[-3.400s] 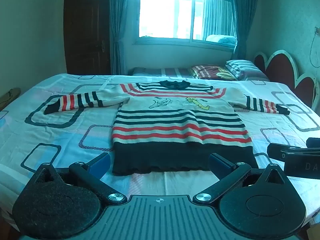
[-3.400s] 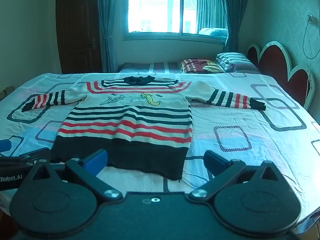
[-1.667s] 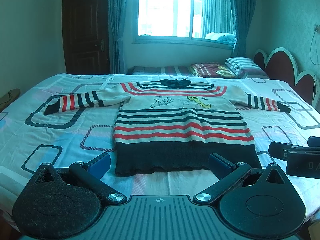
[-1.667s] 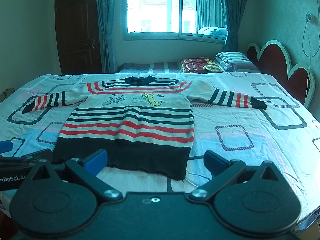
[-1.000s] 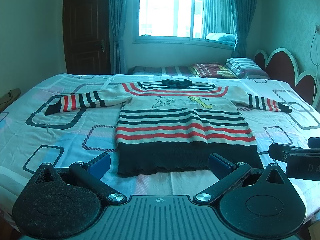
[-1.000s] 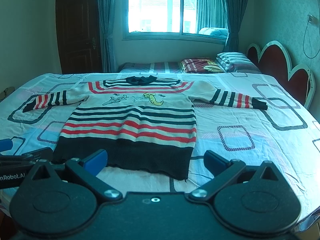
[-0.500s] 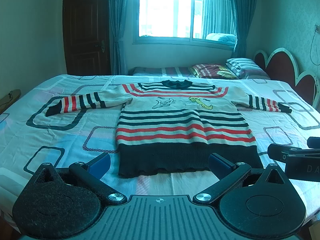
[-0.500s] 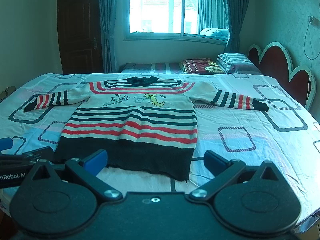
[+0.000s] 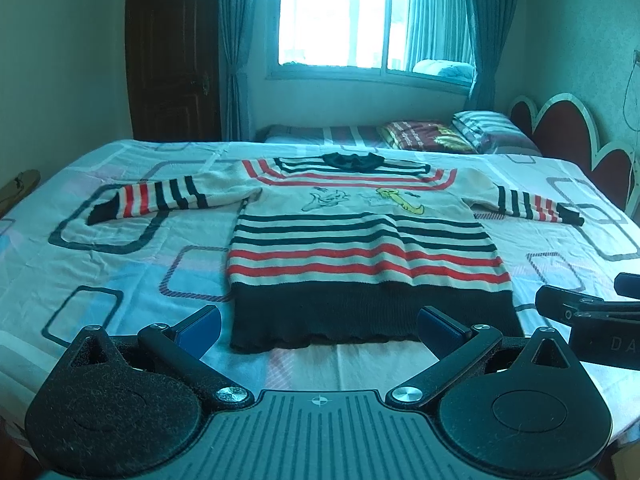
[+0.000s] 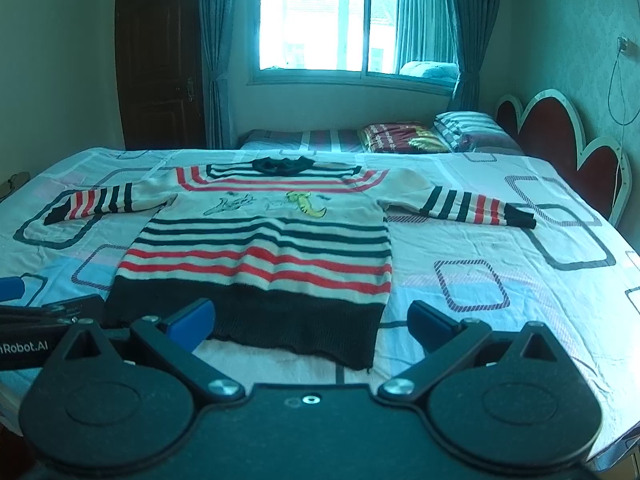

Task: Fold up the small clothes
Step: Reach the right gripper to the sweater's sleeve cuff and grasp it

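A small striped sweater (image 9: 360, 248) (image 10: 264, 248) lies flat on the bed, face up, collar far, dark hem near, both sleeves spread out sideways. My left gripper (image 9: 318, 326) is open just short of the hem, its blue pads on either side of the hem's width. My right gripper (image 10: 310, 320) is also open, hovering before the hem's right corner. Nothing is between either pair of fingers. The right gripper's body (image 9: 592, 320) shows at the right edge of the left wrist view. At the left edge of the right wrist view sits the left gripper's body (image 10: 40, 320).
The bed sheet (image 9: 120, 264) is light with rounded-rectangle patterns. Pillows and a folded blanket (image 10: 400, 136) lie at the far end, a red headboard (image 10: 560, 136) on the right. A dark door (image 9: 172, 60) and a curtained window (image 9: 368, 20) stand behind.
Both grippers have edged slightly closer to the sweater's hem and drifted a little left; the sweater itself has not moved. Both stay open.
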Tool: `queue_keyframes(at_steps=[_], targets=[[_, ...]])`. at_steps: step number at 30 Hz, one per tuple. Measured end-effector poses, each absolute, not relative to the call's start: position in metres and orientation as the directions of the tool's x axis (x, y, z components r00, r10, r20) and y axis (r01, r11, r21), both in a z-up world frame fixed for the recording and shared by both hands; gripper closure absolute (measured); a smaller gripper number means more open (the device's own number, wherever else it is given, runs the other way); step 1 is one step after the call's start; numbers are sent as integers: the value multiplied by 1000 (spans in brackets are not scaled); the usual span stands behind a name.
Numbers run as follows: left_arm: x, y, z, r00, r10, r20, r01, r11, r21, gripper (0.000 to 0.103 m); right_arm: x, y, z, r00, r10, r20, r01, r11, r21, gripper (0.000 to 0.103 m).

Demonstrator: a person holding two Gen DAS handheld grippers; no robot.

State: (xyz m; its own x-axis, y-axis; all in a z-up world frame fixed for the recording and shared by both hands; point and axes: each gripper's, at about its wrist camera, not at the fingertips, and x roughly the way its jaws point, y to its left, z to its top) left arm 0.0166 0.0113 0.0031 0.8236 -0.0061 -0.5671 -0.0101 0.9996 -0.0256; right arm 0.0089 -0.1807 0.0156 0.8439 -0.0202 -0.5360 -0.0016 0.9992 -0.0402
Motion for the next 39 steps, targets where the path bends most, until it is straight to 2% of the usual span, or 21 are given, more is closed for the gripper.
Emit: queue_keyframes(at_steps=[5, 9, 13, 16, 19, 20, 22, 23, 24, 26, 29, 30, 34, 39], targets=[[41, 16, 8, 834, -4, -552, -37, 997, -62, 0, 30, -202, 17, 847, -36, -531, 29, 999, -22, 1], [75, 21, 9, 847, -71, -527, 15, 994, -110, 0, 56, -234, 16, 853, -50, -519, 81, 996, 38, 1], [126, 26, 2, 850, -101, -516, 34, 990, -137, 0, 88, -277, 20, 891, -34, -452, 112, 982, 149, 1], [173, 30, -10, 841, -112, -529, 30, 986, -161, 0, 123, -310, 19, 896, -95, -433, 185, 968, 171, 1], [219, 31, -24, 838, -66, -541, -22, 988, -156, 0, 162, -347, 11, 889, -162, -427, 265, 945, 193, 15], [235, 31, -28, 834, -56, -549, -37, 987, -157, 0, 175, -362, 7, 885, -173, -432, 289, 932, 218, 23], [265, 32, -36, 830, -26, -557, -70, 986, -149, 0, 203, -393, -5, 873, -181, -452, 333, 899, 283, 26], [278, 32, -40, 828, -15, -560, -80, 986, -145, 0, 218, -411, -12, 869, -177, -461, 351, 878, 325, 34], [291, 33, -44, 825, -7, -565, -90, 986, -142, 0, 232, -429, -20, 861, -174, -478, 375, 853, 364, 47], [316, 34, -53, 820, -3, -573, -93, 986, -138, 0, 257, -462, -41, 841, -177, -512, 430, 793, 432, 60], [347, 34, -66, 809, 10, -587, -102, 987, -123, 0, 286, -509, -73, 814, -212, -540, 514, 697, 500, 61], [355, 33, -70, 807, 15, -591, -104, 988, -117, 0, 293, -524, -83, 809, -214, -547, 534, 658, 532, 58], [380, 31, -83, 798, 20, -602, -101, 990, -100, 0, 316, -561, -122, 791, -192, -581, 576, 556, 600, 59], [399, 34, -92, 794, 15, -608, -95, 991, -99, 0, 329, -571, -131, 825, -177, -537, 540, 527, 656, 62]])
